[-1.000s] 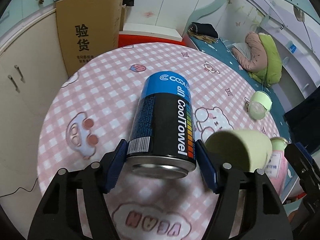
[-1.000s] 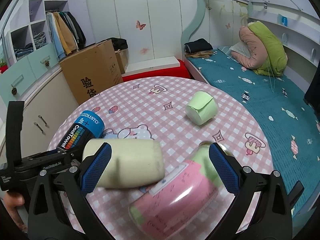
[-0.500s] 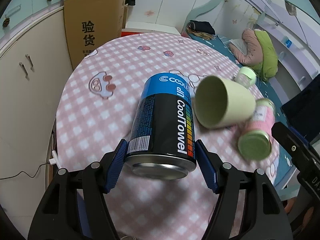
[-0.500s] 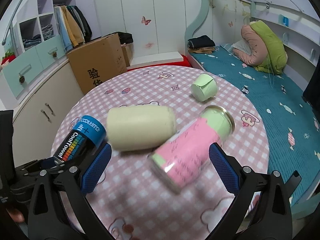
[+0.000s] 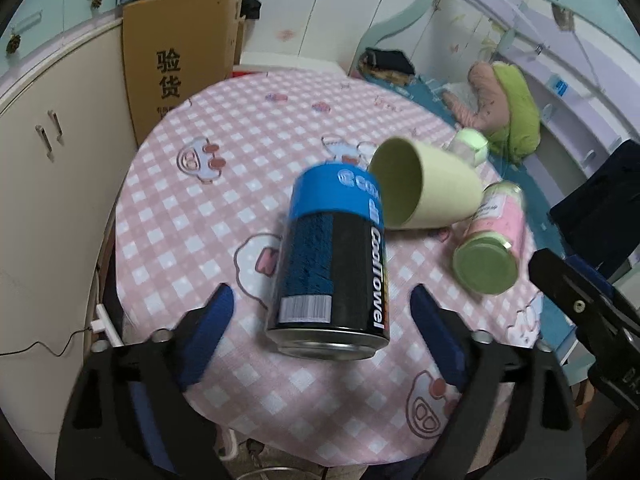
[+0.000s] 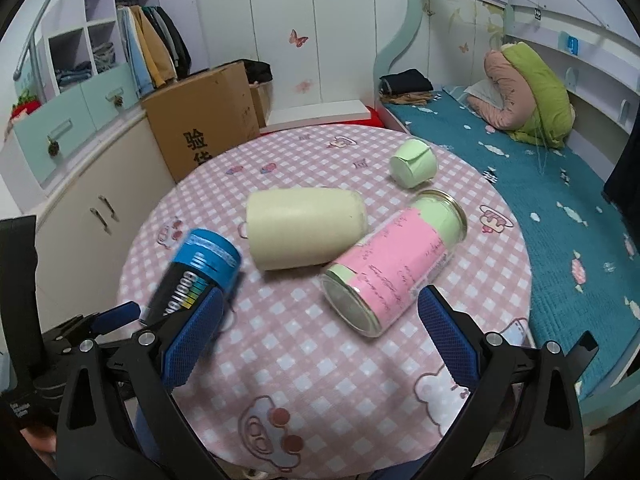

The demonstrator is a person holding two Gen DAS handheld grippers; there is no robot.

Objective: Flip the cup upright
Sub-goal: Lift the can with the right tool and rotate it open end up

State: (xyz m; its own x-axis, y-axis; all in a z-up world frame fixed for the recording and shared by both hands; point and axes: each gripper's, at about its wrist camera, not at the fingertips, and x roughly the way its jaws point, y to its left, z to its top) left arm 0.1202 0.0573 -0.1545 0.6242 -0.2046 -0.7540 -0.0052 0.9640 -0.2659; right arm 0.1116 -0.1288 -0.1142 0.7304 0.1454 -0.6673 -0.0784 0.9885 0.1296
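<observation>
A pale yellow cup [image 6: 306,230] lies on its side on the pink checked table [image 6: 320,360], mouth toward the left; it also shows in the left wrist view [image 5: 428,188]. A blue and black can [image 5: 334,264] is blurred, between the spread fingers of my left gripper [image 5: 322,336] but touching neither; it also shows in the right wrist view [image 6: 198,276]. A pink jar [image 6: 394,264] lies on its side against the cup. My right gripper [image 6: 320,344] is open and empty, in front of the jar.
A small green cup [image 6: 412,162] lies tipped at the table's far side. A cardboard box [image 6: 204,120] and cream cabinets [image 6: 100,184] stand to the left, a bed [image 6: 540,184] to the right. The table's front edge is close below both grippers.
My left gripper has opened and let go of the can, which now moves free between its fingers. Both grippers have drawn back and up from the table.
</observation>
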